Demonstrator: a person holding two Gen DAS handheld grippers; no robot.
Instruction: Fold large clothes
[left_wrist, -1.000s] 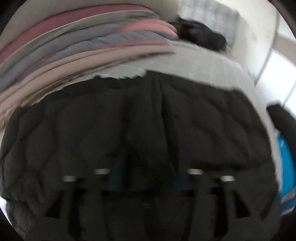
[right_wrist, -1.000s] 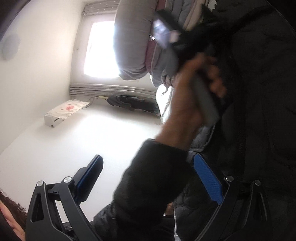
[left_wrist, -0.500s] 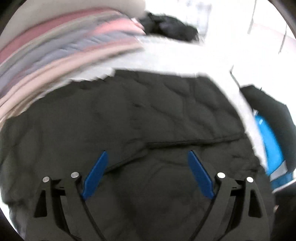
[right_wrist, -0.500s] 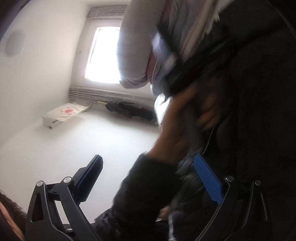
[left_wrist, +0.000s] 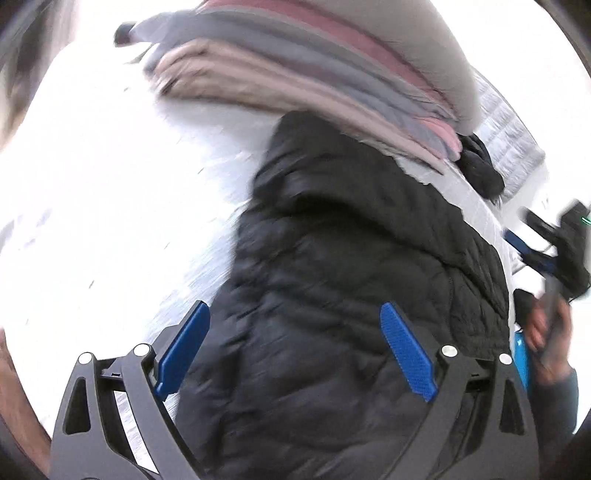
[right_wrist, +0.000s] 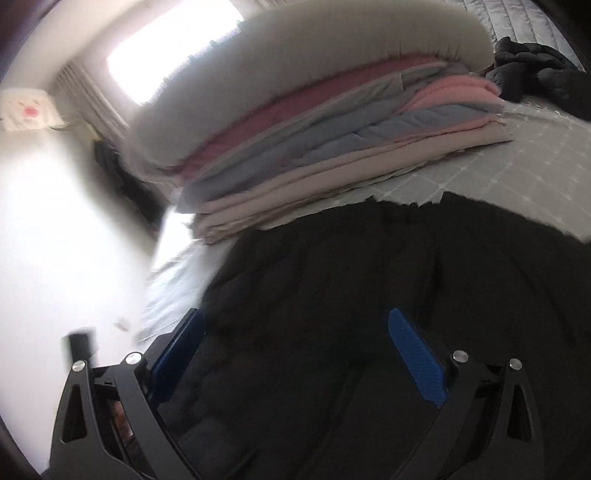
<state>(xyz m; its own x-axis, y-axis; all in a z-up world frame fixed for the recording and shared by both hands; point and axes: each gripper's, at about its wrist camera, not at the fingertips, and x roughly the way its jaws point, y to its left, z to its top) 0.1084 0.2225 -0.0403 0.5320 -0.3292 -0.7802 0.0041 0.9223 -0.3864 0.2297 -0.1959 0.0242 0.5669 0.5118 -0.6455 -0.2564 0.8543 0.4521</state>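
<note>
Place: a bedroom at home
Signs: bed cover (right_wrist: 524, 155), stack of folded blankets (right_wrist: 332, 140), window (right_wrist: 177, 48)

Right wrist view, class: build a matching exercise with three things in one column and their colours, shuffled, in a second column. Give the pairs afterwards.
Things:
1. quilted jacket
2. bed cover
3. finger pads

Colours:
A. blue
B. black
C. grey with a pale grid

Pairs: 1-B, 2-C, 3-A
</note>
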